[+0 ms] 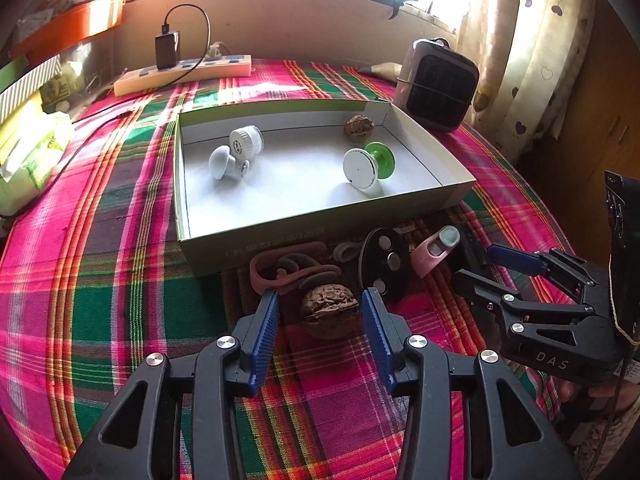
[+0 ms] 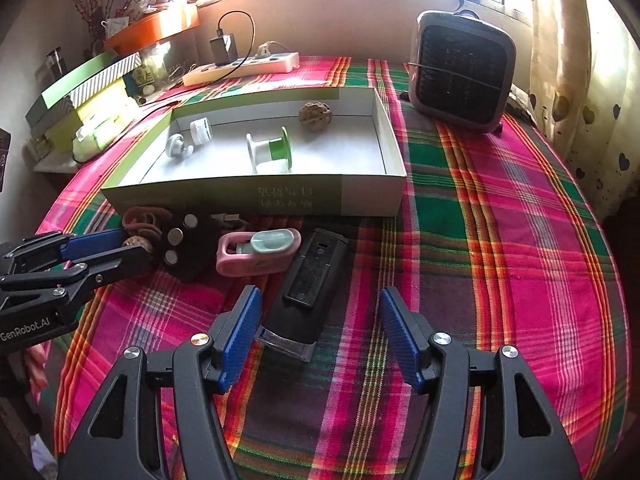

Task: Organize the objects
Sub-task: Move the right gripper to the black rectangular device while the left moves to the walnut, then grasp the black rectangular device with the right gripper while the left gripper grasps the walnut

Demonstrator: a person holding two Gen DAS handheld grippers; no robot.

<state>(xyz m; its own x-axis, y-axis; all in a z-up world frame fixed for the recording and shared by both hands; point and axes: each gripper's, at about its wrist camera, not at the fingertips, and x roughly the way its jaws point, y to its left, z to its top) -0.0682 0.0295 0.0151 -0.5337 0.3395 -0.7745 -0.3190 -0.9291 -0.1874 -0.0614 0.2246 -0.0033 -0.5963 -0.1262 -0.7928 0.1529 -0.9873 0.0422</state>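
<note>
A shallow green box on the plaid cloth holds a walnut, a green-and-white spool and two white knobs. In front of it lie a second walnut, a pink band, a black disc with magnets, a pink-and-teal clip and a black device. My left gripper is open with the walnut between its fingers. My right gripper is open around the black device's near end.
A grey fan heater stands back right. A power strip with a charger lies at the back. Tissue packs and boxes line the left edge. A curtain hangs at the right.
</note>
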